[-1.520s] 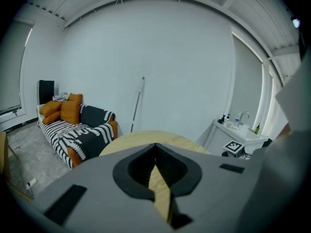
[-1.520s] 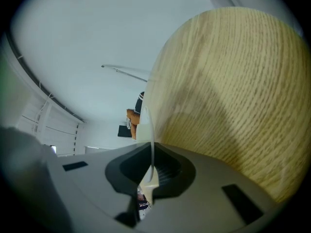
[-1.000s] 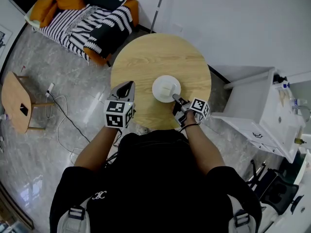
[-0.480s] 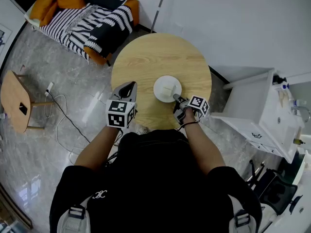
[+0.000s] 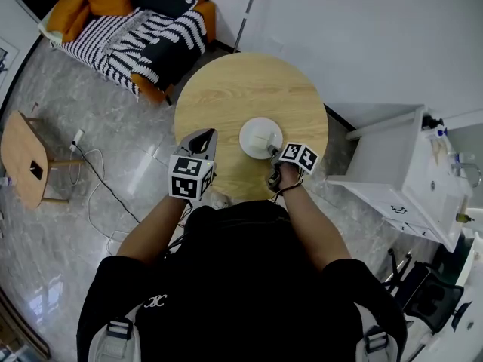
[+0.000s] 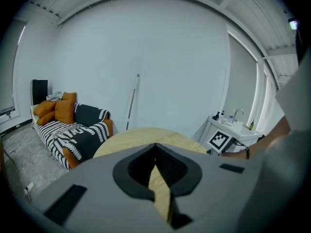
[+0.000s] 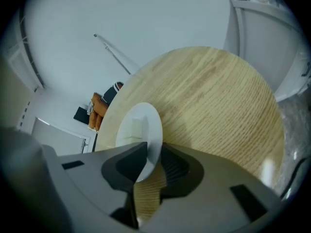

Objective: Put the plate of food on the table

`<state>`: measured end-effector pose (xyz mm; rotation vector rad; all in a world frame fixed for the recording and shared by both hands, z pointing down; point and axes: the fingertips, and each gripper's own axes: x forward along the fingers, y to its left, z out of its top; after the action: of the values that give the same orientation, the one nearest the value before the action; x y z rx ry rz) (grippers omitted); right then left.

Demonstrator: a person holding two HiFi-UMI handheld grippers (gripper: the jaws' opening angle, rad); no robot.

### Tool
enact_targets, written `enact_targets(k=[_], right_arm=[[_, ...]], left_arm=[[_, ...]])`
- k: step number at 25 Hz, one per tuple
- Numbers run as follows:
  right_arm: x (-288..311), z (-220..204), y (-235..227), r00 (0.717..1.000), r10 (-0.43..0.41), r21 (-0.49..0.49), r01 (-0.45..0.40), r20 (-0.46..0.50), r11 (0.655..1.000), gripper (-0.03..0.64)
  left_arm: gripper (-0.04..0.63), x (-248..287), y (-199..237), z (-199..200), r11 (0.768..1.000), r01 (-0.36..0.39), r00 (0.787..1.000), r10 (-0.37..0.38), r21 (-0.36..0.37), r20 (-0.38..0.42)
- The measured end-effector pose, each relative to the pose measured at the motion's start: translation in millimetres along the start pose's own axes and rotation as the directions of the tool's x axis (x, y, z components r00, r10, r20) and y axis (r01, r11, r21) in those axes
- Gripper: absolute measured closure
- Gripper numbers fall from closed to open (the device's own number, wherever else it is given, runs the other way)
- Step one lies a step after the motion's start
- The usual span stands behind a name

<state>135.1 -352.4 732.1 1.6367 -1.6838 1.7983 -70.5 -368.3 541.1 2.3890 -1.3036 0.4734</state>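
A white plate point(image 5: 260, 136) with a pale block of food on it rests on the round wooden table point(image 5: 241, 89), near the table's front right. My right gripper point(image 5: 272, 152) is at the plate's near rim. In the right gripper view the plate point(image 7: 138, 130) rim lies between the jaws of the right gripper point(image 7: 150, 155). Those jaws are opening, and a gap shows beside the rim. My left gripper point(image 5: 204, 136) hovers over the table's front left edge, apart from the plate. In its own view the left gripper point(image 6: 155, 147) has its tips together and holds nothing.
A striped sofa with orange cushions point(image 5: 136, 29) stands behind the table on the left. At the right is a white cabinet point(image 5: 411, 172), close to the table. On the stone floor at far left are a small wooden side table point(image 5: 26, 157) and a loose cable point(image 5: 98, 173).
The right gripper's marker cube has turned and shifted slightly towards the plate. The plate stays flat on the table. The left gripper has barely moved.
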Motion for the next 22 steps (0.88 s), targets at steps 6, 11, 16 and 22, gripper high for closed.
enact_targets(k=[6,11,16,22], right_arm=[[-4,-1,3,0.994,-0.071,-0.189,0.085,0.078,0.978,0.504],[-12,3,-5,0.969,-0.152,-0.287,0.205,0.197,0.936,0.489],[-29,9,-11,0.949,-0.139,-0.264,0.216,0.282,0.94,0.537],[-46,6,12,0.947,-0.048,-0.362,0.168,0.318,0.917,0.609]], left_arm=[[0.588,-5,0,1,1.0,0.006,1.0,-0.006,0.015,0.001],[0.588,-13,4,-1,1.0,0.002,1.0,-0.002,0.025,0.003],[0.588,-20,11,-1,1.0,-0.003,1.0,0.003,0.028,0.014],[0.588,-21,5,-5,0.999,0.02,1.0,-0.021,0.038,0.015]])
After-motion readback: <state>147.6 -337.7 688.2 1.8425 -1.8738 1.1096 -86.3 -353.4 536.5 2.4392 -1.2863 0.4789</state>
